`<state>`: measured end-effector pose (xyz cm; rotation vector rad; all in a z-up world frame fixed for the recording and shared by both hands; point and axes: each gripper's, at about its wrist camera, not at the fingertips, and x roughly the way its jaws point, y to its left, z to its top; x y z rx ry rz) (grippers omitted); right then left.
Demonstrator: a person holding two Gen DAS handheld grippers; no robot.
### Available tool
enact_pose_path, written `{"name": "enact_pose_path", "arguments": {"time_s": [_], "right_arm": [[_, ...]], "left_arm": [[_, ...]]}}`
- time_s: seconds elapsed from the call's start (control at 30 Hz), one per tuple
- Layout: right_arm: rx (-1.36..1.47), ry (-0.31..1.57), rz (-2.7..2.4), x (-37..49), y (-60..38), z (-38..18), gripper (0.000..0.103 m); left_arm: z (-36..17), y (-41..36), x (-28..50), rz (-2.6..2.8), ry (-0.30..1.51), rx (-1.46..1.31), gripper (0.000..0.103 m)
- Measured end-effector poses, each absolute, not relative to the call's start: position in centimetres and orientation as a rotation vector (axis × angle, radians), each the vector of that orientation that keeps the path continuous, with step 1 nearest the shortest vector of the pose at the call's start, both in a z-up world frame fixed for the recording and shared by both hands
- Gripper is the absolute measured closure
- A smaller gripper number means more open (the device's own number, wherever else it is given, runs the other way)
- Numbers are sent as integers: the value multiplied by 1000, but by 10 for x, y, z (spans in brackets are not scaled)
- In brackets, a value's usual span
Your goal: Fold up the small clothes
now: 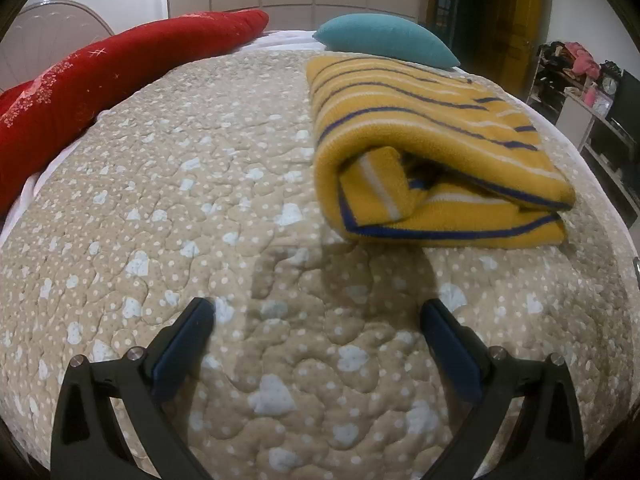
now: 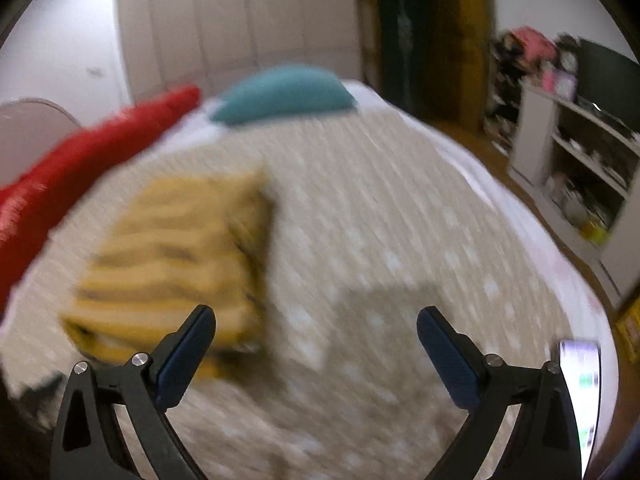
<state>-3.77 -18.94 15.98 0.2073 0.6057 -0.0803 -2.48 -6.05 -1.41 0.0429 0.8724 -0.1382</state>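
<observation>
A yellow garment with dark blue and white stripes (image 1: 432, 152) lies folded into a thick bundle on the beige quilted bed (image 1: 200, 200). In the left wrist view it is ahead and to the right of my left gripper (image 1: 318, 316), which is open, empty and apart from it. In the blurred right wrist view the same garment (image 2: 176, 260) lies ahead and to the left of my right gripper (image 2: 316, 320), which is open and empty above the quilt (image 2: 380, 240); its left finger overlaps the garment's near edge in the image.
A long red bolster (image 1: 100, 84) lies along the bed's left side and a teal pillow (image 1: 384, 38) at its head. Shelves with clutter (image 1: 580, 88) stand to the right. A lit phone screen (image 2: 580, 392) shows at the bed's right edge.
</observation>
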Motion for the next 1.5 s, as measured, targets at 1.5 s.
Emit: {"name": "enact_pose_path", "arguments": {"time_s": [1.5], "right_arm": [[364,795,-73,52,-255,121,15]], "left_arm": [[49,-154,92,-269,873,78,8]]}}
